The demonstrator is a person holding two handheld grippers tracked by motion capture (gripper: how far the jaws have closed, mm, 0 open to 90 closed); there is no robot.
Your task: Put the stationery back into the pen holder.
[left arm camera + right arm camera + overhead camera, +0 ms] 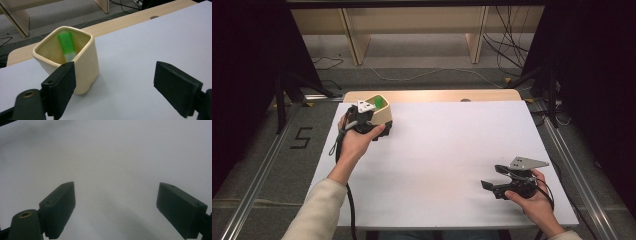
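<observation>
We hold the left gripper wide open, empty, the cup just beside its left jaw; right gripper, open, lies well apart.

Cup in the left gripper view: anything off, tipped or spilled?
Nothing stands out. The cream cup stands upright on the white table, with a green marker-like item leaning inside it. No spill shows. The left gripper is open beside the cup, the right gripper open over bare table.

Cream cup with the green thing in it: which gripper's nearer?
Left. The left gripper is right beside the cup, open; the right gripper is far across the table.
</observation>
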